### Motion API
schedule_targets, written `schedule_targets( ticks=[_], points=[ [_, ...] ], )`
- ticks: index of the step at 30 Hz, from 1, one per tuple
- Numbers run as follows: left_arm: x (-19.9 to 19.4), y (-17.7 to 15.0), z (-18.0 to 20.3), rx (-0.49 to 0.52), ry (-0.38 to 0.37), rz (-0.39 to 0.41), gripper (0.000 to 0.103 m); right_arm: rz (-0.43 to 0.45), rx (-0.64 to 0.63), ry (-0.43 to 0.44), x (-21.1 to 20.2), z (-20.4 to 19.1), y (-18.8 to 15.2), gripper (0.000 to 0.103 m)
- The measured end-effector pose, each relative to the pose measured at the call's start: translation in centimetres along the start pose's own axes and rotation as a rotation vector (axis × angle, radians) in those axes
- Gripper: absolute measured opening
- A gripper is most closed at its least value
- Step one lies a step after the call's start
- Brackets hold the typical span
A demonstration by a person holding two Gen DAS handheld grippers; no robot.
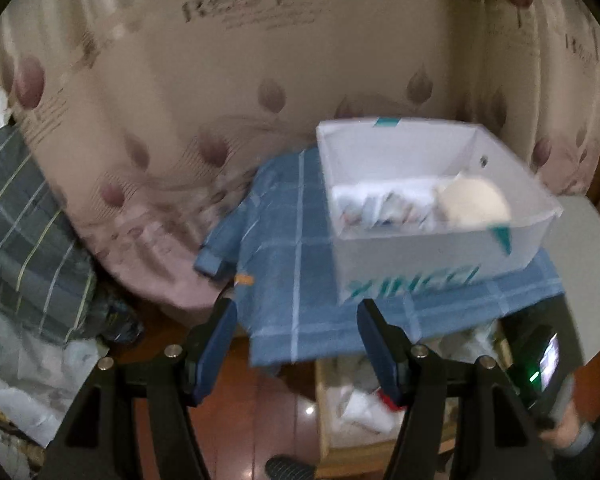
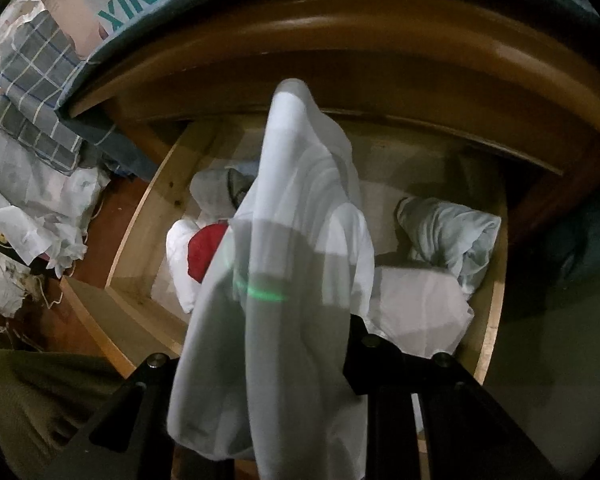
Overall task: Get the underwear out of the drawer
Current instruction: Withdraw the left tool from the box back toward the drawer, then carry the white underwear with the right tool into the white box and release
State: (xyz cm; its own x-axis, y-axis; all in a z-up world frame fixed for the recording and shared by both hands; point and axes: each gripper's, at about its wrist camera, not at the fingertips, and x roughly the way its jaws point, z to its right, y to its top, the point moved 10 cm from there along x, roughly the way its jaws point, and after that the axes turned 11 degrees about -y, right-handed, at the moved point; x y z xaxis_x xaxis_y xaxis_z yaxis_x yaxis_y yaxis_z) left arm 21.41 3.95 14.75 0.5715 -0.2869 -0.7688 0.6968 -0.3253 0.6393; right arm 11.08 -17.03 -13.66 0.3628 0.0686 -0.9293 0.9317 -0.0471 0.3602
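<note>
The right hand-held gripper [image 2: 268, 360] points down toward the open drawer [image 2: 140, 236]. It is shut on a white piece of underwear [image 2: 292, 264]. The cloth covers most of the gripper, so only the black arms show at the bottom. The underwear is long and thin here. Its long way runs from the bottom of the right wrist view up to a rounded tip near the top. It hangs loose and lies right over the fingers, above the drawer and not resting in it.

Below it, inside the wooden drawer, sit more clothes: a red thing [image 2: 204, 252] on white cloth to the left, a flat white cloth [image 2: 420, 304] to the right, and a rolled pale blue cloth [image 2: 452, 236] farther back. Past the drawer is the brown wooden edge of the worktop [image 2: 340, 40].

The left hand-held gripper [image 1: 298, 344] is held higher and looks out level. Its 2 blue fingers [image 1: 216, 344] are wide apart and hold nothing. A bit of the drawer shows low between them. Past the fingers lies a blue checked cloth [image 1: 296, 248] on the worktop. A white box [image 1: 432, 200] with green letters sits on that cloth. Behind it all hangs a beige curtain [image 1: 220, 80] with brown leaf shapes.
</note>
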Motion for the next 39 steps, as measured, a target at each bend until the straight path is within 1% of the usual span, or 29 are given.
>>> schedule_targets(
  ticks=[3, 5, 6, 8, 9, 13, 14, 15, 16, 17, 18, 19, 20, 23, 24, 25, 26, 28, 29, 31, 33, 37, 39],
  points=[
    [0.9, -3.6, -1.1, -0.036, 0.004, -0.024, 0.064, -0.007, -0.020, -0.014, 0.2, -0.2, -0.2, 0.023],
    [1.6, -5.9, -1.5, -0.052, 0.026, -0.015, 0.064, 0.007, -0.037, -0.026, -0.1, -0.4, -0.2, 0.023],
    [2.0, -6.9, -1.5, -0.060, 0.033, -0.014, 0.064, 0.016, -0.046, -0.011, -0.4, -0.8, -0.3, 0.023],
    [3.5, -9.0, -1.4, -0.103, 0.037, -0.029, 0.064, 0.043, -0.077, -0.017, -0.9, -1.2, -0.2, 0.023],
    [4.5, -10.2, -1.3, -0.133, 0.032, -0.041, 0.064, 0.053, -0.103, -0.028, -1.1, -1.4, -0.1, 0.023],
    [7.8, -13.1, -0.4, -0.231, -0.003, -0.063, 0.064, 0.077, -0.139, -0.034, -2.2, -2.1, 0.4, 0.022],
    [8.5, -13.6, -0.3, -0.257, 0.001, -0.072, 0.064, 0.085, -0.150, -0.042, -2.6, -2.3, 0.6, 0.022],
    [9.5, -14.4, -0.3, -0.311, -0.008, -0.079, 0.064, 0.092, -0.156, -0.049, -3.0, -2.4, 0.7, 0.022],
    [10.3, -14.8, -0.2, -0.343, -0.020, -0.085, 0.064, 0.092, -0.154, -0.044, -3.6, -2.5, 0.9, 0.022],
    [11.1, -15.3, -0.4, -0.379, -0.016, -0.090, 0.064, 0.094, -0.153, -0.037, -4.0, -2.6, 1.0, 0.022],
    [11.7, -16.0, -1.0, -0.409, 0.010, -0.089, 0.064, 0.096, -0.150, -0.028, -4.5, -2.8, 1.1, 0.022],
    [12.2, -16.7, -1.3, -0.427, 0.027, -0.102, 0.064, 0.092, -0.150, -0.023, -5.0, -3.0, 1.1, 0.022],
    [12.5, -17.4, -1.4, -0.444, 0.027, -0.119, 0.064, 0.094, -0.159, -0.026, -5.5, -3.1, 1.1, 0.022],
    [13.0, -18.3, -1.6, -0.483, -0.009, -0.136, 0.064, 0.083, -0.174, -0.013, -6.8, -3.5, 1.0, 0.022],
    [13.0, -18.4, -1.7, -0.484, 0.001, -0.133, 0.064, 0.082, -0.174, -0.007, -7.4, -3.6, 1.0, 0.022],
    [12.8, -18.3, -2.1, -0.487, 0.032, -0.120, 0.064, 0.083, -0.174, -0.002, -8.1, -3.7, 1.0, 0.022],
    [12.7, -18.0, -2.2, -0.477, 0.038, -0.104, 0.064, 0.083, -0.176, 0.006, -9.0, -3.9, 1.1, 0.022],
    [12.8, -17.6, -2.3, -0.453, 0.053, -0.101, 0.064, 0.096, -0.174, 0.022, -10.7, -4.5, 1.4, 0.022],
    [12.9, -17.3, -2.3, -0.449, 0.046, -0.098, 0.064, 0.103, -0.178, 0.025, -11.6, -4.9, 1.6, 0.022],
    [13.2, -17.3, -1.9, -0.444, 0.033, -0.110, 0.064, 0.127, -0.189, 0.037, -14.0, -5.5, 2.2, 0.022],
    [13.2, -17.2, -1.3, -0.441, 0.005, -0.111, 0.064, 0.151, -0.197, 0.042, -16.0, -6.1, 2.8, 0.022],
    [12.7, -16.8, -1.2, -0.431, 0.004, -0.099, 0.064, 0.213, -0.214, 0.038, -20.6, -7.2, 4.7, 0.022],
    [12.6, -16.8, -1.5, -0.433, 0.016, -0.095, 0.064, 0.248, -0.211, 0.037, -22.7, -7.4, 6.1, 0.023]
  ],
)
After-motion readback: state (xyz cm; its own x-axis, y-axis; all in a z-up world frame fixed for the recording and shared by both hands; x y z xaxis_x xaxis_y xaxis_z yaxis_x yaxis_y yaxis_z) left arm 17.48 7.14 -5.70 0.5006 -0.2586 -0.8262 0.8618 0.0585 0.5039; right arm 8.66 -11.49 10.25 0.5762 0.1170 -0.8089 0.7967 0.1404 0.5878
